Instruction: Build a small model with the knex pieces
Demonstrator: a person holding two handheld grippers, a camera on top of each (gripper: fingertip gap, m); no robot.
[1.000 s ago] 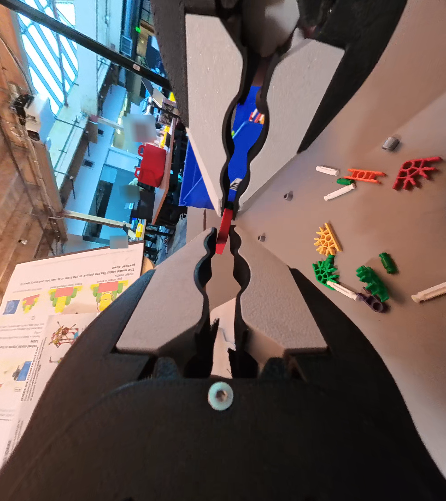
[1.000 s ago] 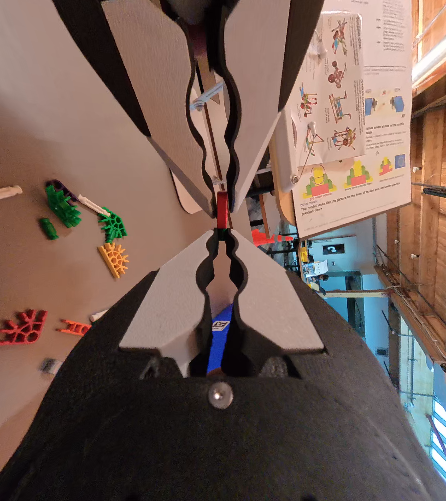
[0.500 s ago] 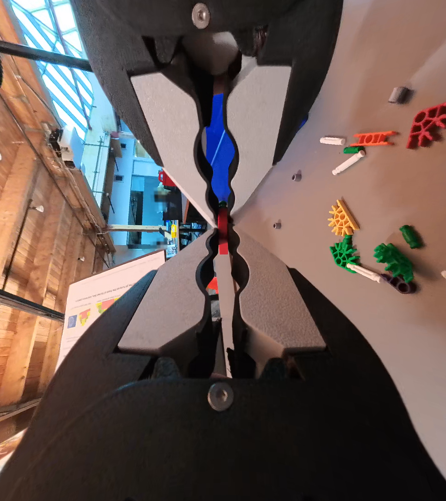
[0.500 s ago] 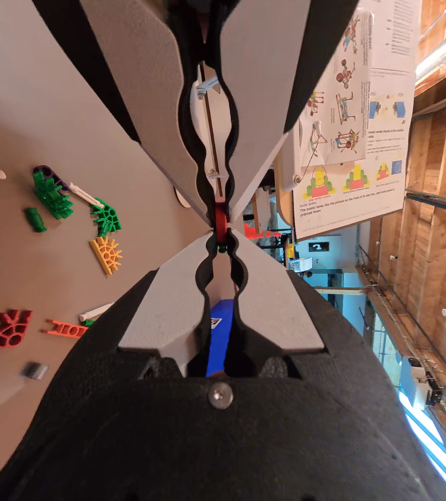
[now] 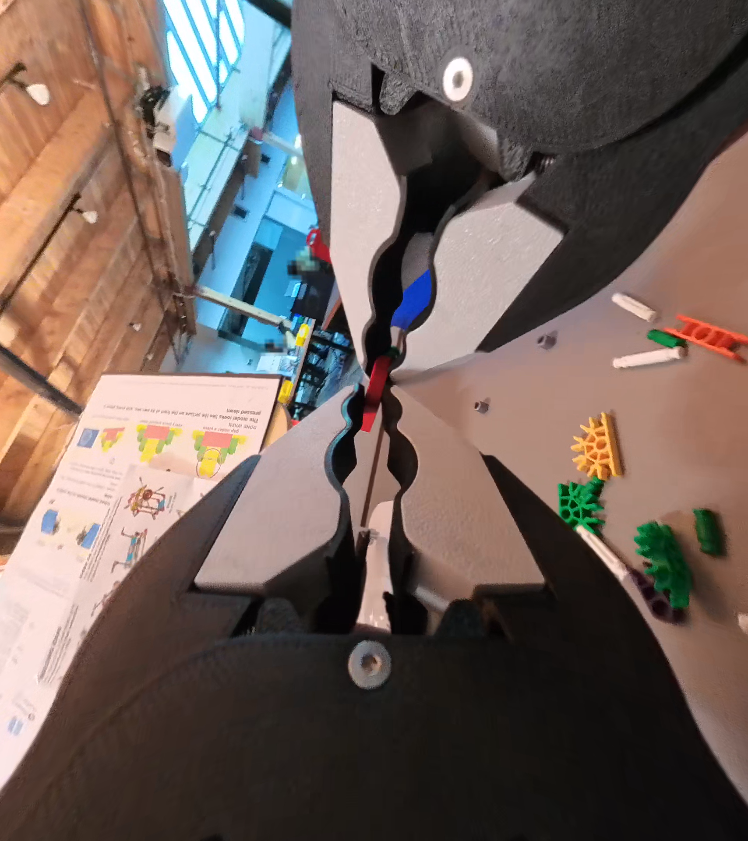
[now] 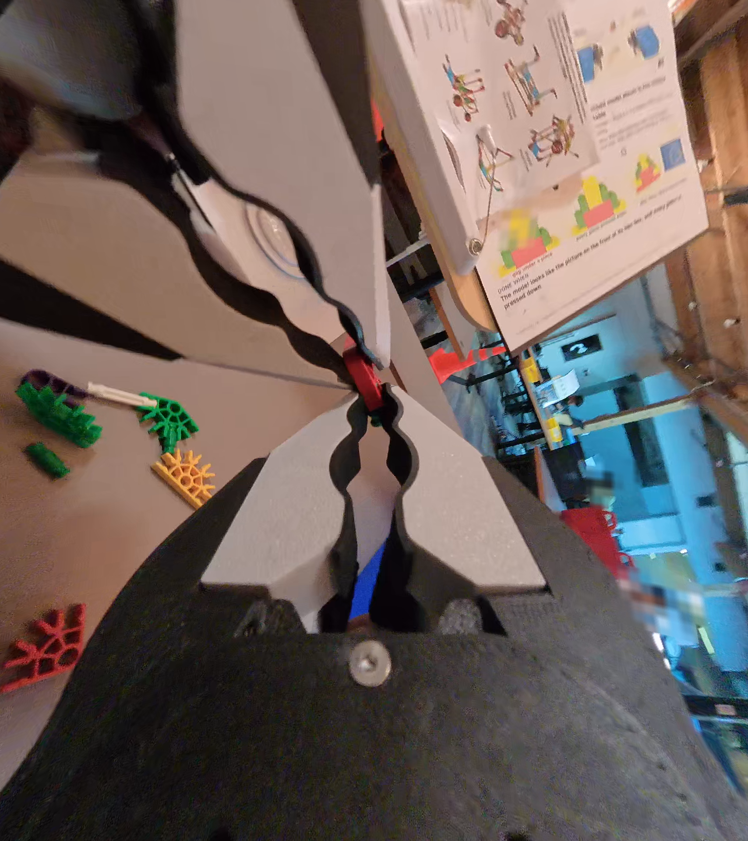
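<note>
Two grippers meet tip to tip at frame centre: the left gripper clenches a red piece, and the right gripper clamps a small green piece touching it. Loose connectors lie on the grey table.

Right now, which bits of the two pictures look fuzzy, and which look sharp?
Left wrist view: the left tongs and small flat red plastic piece are fairly sharp; the wooden wall and the printed paper sheet smear, and edges bend from the wide lens. Right wrist view: the right tongs look crisp, the far blue-lit room is blurry.
</note>
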